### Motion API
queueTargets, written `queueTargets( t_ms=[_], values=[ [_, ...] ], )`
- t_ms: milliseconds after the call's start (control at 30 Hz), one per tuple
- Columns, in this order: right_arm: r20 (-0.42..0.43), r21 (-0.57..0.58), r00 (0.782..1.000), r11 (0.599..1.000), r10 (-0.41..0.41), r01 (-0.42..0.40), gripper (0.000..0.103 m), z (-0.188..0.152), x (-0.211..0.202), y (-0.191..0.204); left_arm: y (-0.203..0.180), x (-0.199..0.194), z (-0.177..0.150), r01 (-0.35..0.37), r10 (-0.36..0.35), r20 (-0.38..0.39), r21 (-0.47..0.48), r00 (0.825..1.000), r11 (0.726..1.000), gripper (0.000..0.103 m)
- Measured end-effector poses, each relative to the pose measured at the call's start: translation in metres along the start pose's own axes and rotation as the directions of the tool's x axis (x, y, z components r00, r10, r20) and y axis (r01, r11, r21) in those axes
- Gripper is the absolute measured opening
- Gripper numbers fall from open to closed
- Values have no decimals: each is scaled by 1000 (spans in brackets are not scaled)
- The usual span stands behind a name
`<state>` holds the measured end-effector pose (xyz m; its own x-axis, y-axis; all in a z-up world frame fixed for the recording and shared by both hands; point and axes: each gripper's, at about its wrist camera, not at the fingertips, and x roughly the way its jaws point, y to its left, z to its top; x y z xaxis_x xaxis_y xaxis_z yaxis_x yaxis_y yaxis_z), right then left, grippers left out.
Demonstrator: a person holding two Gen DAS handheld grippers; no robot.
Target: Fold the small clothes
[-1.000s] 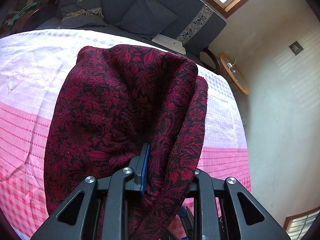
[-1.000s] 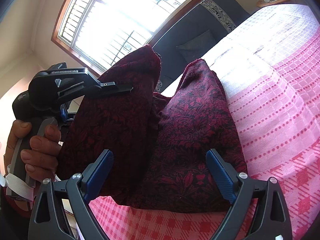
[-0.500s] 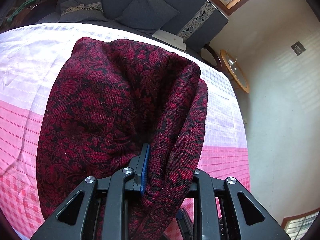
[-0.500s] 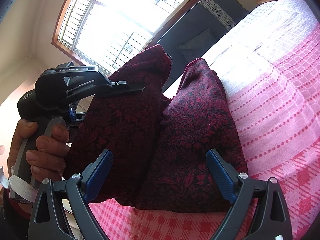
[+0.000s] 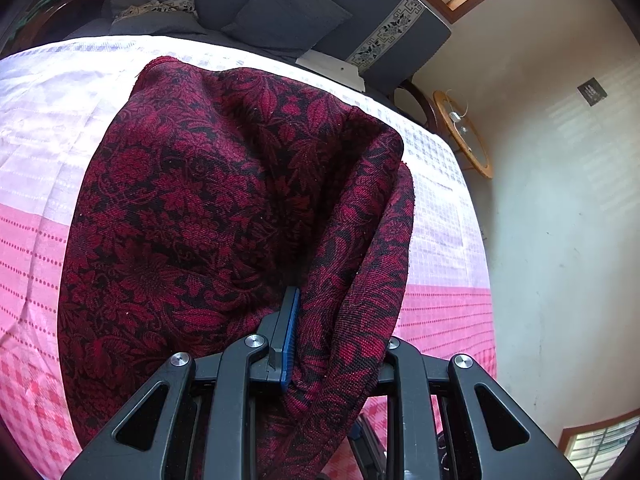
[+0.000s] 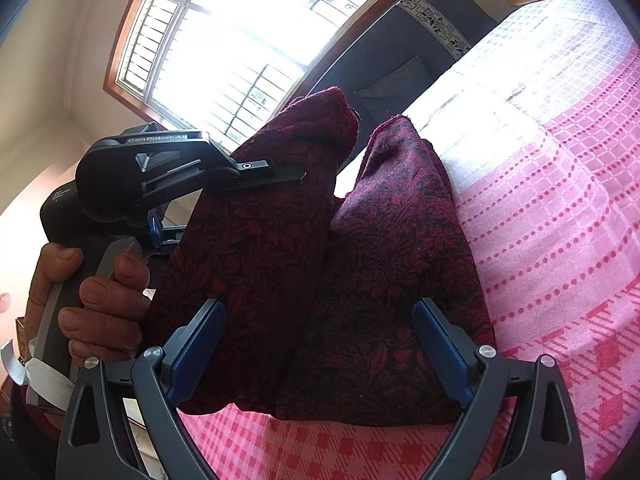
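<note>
- Plainly, the left hand-held gripper point(image 5: 316, 344) is clamped on a bunched edge of the dark red and black floral woven cloth point(image 5: 208, 216). The cloth swells over its blue pad and hangs away from it, down to the bed below.
- Just ahead of the right hand-held gripper point(image 6: 320, 352), whose jaws stand wide apart and press on nothing, the same cloth drapes in two soft lobes, its lower fold resting on the pink and white checked bedspread point(image 6: 560, 216).
- Judging by the deep folds and rounded sag, the cloth is soft, limp and fairly thick, light enough for one pinch, and its coarse weave should not slip between the pads.
- The best hold for the free hand-held gripper is probably the loose top corner or hem, level with the clamped edge, so both corners can be drawn apart.
- To the left of the right hand-held gripper, a person's hand point(image 6: 92, 296) grips the other's handle.
- Farthest off lie a dark sofa point(image 5: 304, 4) and a bright barred window point(image 6: 256, 36).
</note>
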<state>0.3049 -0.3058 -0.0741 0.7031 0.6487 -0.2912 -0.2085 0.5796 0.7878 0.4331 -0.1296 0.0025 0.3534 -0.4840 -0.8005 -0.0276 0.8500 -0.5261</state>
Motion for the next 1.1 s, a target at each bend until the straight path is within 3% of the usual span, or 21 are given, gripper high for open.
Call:
queueTargets(
  t_ms=[333,433,600,667,767,800,867,967,1033,1100],
  values=[
    [0,0,1000,1000,-2,2,94,0,0,0,11,4,10,58,-60,-55,-28,997,998,24],
    [0,1,1000,1000,-1,1,94,0,0,0,13,5,12,102,-107,-85,-62,991,993,35],
    [1,9,1000,1000,2,-2,94,0,0,-2,7,4,14,143,-149,-100,-71,984,987,42],
    [1,15,1000,1000,6,-6,94,0,-1,-3,7,2,14,202,-211,-105,-94,972,975,46],
    [2,27,1000,1000,11,-11,94,0,-3,-6,8,-6,17,357,-372,-113,-134,921,924,46],
    [-1,32,1000,999,13,-13,94,0,-3,-7,7,-13,16,384,-394,-89,-112,915,916,46],
    [-3,32,1000,999,13,-13,94,0,-2,-7,3,-30,12,390,-391,-39,-25,920,920,46],
    [-6,27,1000,1000,6,-5,94,-1,-2,-5,10,-53,1,442,-443,3,64,897,895,46],
    [-7,35,1000,999,12,-11,94,-1,-1,-6,25,-72,-9,403,-416,100,130,904,906,46],
    [-11,47,1000,999,18,-18,94,1,-2,-8,41,-82,-24,308,-341,172,192,924,932,46]
  ],
)
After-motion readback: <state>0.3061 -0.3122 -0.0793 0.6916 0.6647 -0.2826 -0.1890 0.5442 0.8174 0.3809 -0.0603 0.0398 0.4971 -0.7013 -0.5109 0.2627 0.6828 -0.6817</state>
